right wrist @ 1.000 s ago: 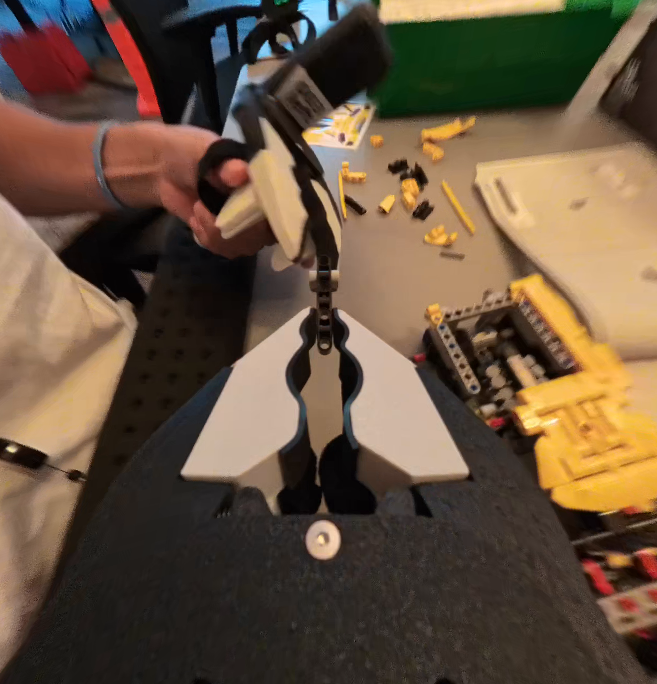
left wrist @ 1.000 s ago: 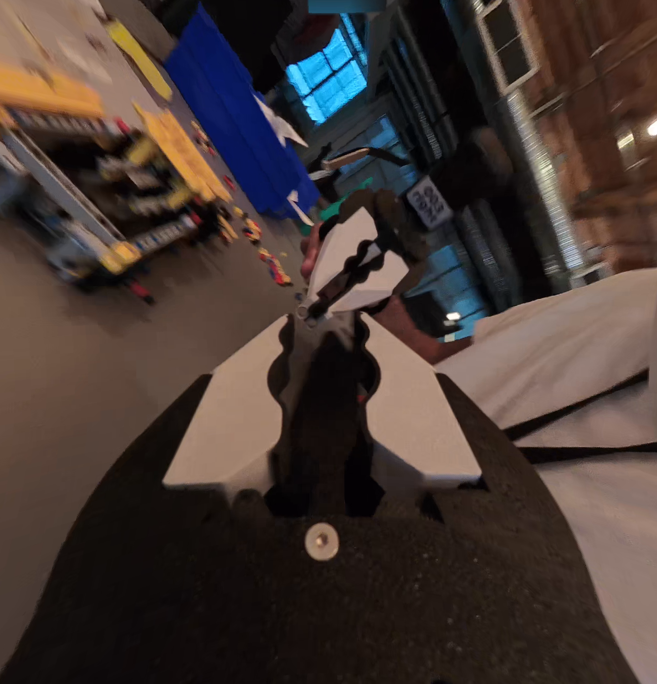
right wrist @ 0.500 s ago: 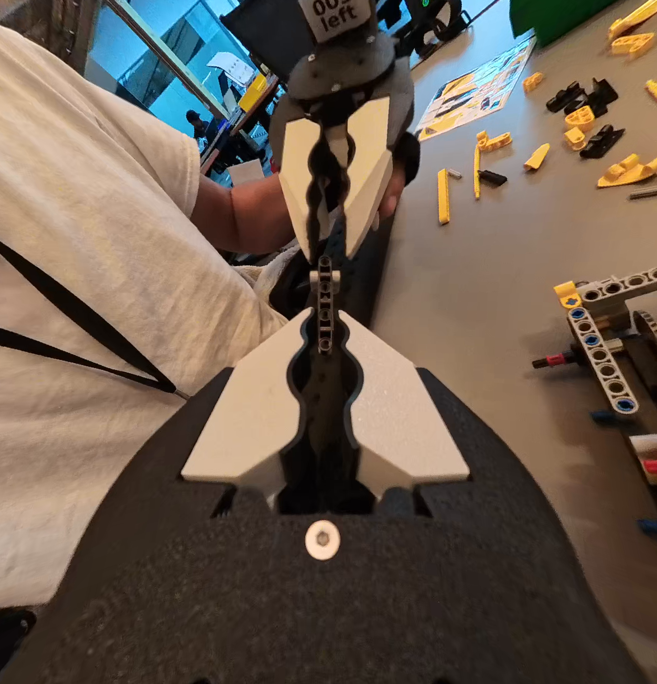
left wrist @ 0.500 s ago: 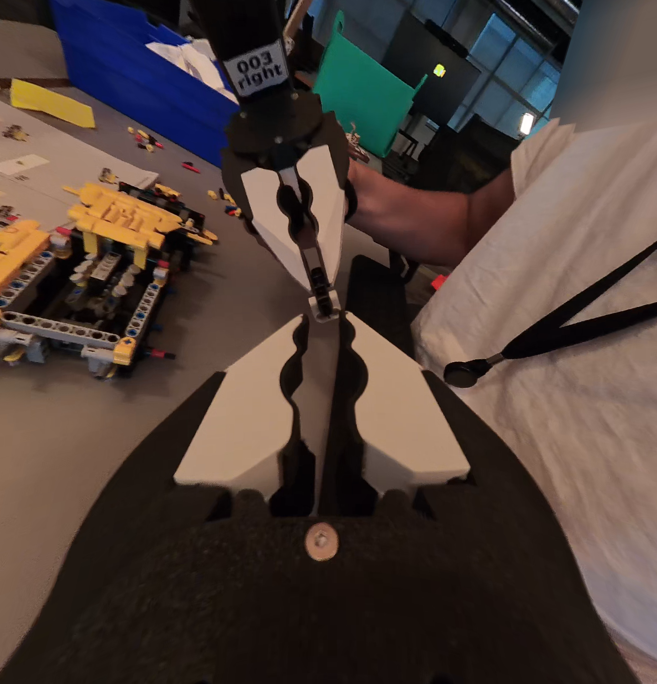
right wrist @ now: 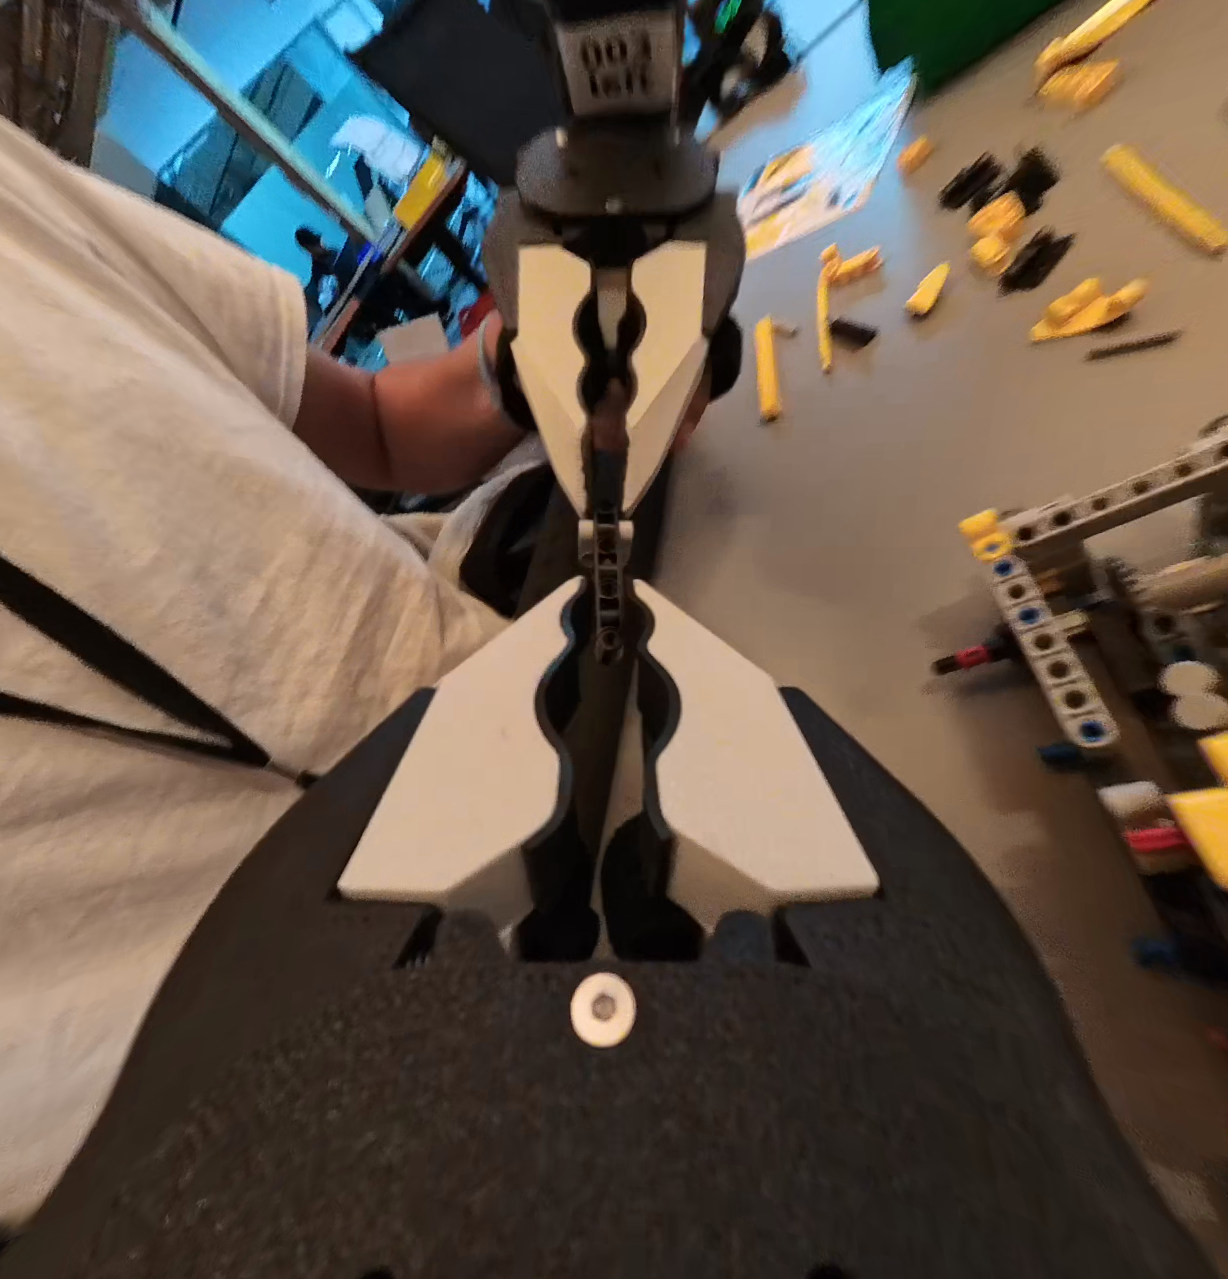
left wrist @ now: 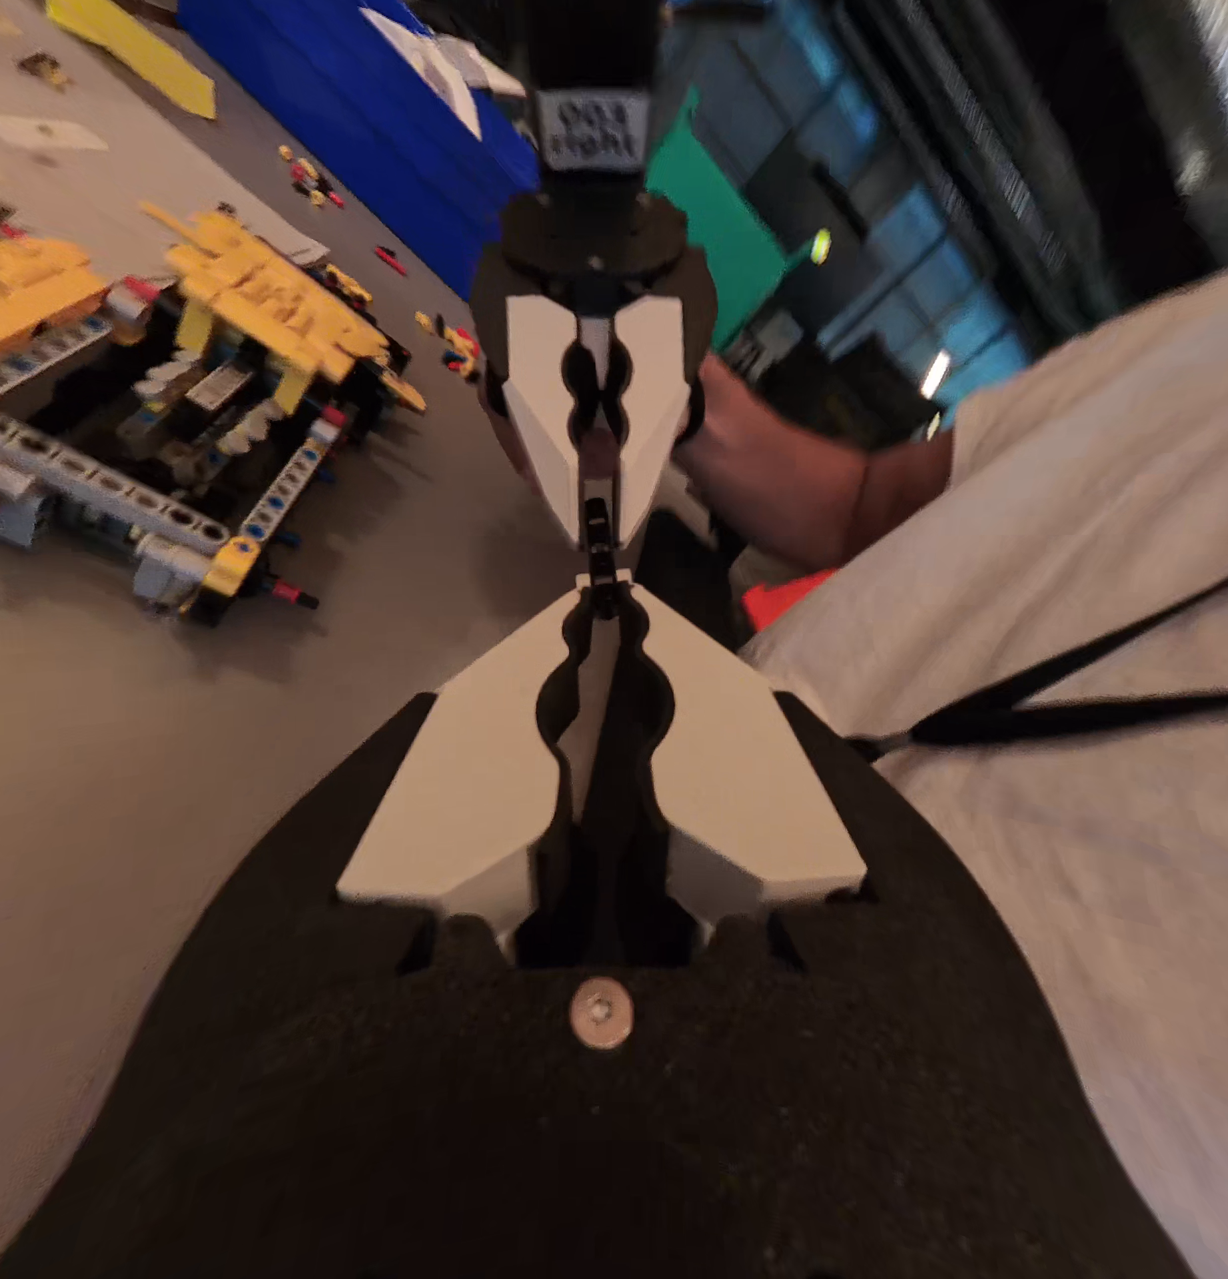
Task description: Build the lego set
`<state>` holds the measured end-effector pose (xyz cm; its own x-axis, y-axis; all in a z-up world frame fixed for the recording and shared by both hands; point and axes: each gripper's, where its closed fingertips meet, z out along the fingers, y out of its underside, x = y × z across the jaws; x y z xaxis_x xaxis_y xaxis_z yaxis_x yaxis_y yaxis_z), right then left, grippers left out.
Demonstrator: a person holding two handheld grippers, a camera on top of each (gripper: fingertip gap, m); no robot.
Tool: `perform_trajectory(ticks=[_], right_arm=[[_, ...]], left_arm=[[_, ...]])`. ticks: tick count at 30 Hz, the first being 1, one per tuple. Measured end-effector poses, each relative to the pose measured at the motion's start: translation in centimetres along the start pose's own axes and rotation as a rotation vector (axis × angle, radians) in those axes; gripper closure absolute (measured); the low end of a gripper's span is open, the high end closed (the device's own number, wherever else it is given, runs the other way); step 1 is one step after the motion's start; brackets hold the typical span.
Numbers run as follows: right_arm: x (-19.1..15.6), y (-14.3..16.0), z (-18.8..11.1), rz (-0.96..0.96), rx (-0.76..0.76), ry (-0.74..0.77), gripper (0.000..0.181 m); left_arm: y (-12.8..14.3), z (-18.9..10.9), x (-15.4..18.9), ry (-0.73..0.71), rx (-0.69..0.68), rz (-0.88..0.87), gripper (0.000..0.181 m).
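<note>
- Pale grey label plate (left wrist: 592, 135) on the black body of the right gripper (left wrist: 597, 533), seen in the left wrist view: two short rows of dark characters, smeared by motion blur, not readable.
- Matching pale grey label plate (right wrist: 618, 66) on the body of the left gripper (right wrist: 605, 512), seen in the right wrist view: two short rows of dark characters, likewise blurred beyond reading.
- Printed paper sheet in yellow, white and blue (right wrist: 825, 180), flat on the grey table (right wrist: 874, 484): pictures and print too blurred to make out.
- White paper slip (left wrist: 40, 131) on the table in the left wrist view: faint marks only, nothing legible.
</note>
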<state>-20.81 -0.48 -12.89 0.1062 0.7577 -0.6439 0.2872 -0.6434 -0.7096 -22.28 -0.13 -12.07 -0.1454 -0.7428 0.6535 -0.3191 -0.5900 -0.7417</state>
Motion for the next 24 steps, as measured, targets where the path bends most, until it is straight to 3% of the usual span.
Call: perform_trajectory(ticks=[2, 4, 6, 9, 13, 19, 24], right_arm=[[1.3, -1.2, -0.4, -0.051, 0.066, 0.062, 0.155], [4.0, -2.1, -1.2, -0.153, 0.091, 0.23, 0.139], [6.0, -3.0, -2.1, -0.271, 0.099, 0.386, 0.137], [7.2, -5.3, -3.3, -0.373, 0.225, 0.558, 0.134], [7.4, -6.9, -4.3, -0.401, 0.421, 0.67, 0.137], [7.7, -6.3, -5.5, -0.46, 0.437, 0.788, 0.147], [8.4, -6.1, -6.7, -0.474, 0.421, 0.859, 0.145]], left_arm=[[-1.2, -0.6, -1.3, 0.026, 0.104, -0.168, 0.175], [-2.6, -1.4, -3.2, 0.036, 0.221, -0.315, 0.175], [-3.9, -2.8, -5.6, 0.036, 0.354, -0.461, 0.175], [-5.5, -5.1, -8.8, -0.015, 0.512, -0.578, 0.175], [-7.9, -7.8, -12.2, -0.058, 0.663, -0.66, 0.175], [-10.2, -8.7, -15.8, -0.097, 0.671, -0.671, 0.175], [-10.3, -8.9, -17.0, -0.105, 0.681, -0.695, 0.175]])
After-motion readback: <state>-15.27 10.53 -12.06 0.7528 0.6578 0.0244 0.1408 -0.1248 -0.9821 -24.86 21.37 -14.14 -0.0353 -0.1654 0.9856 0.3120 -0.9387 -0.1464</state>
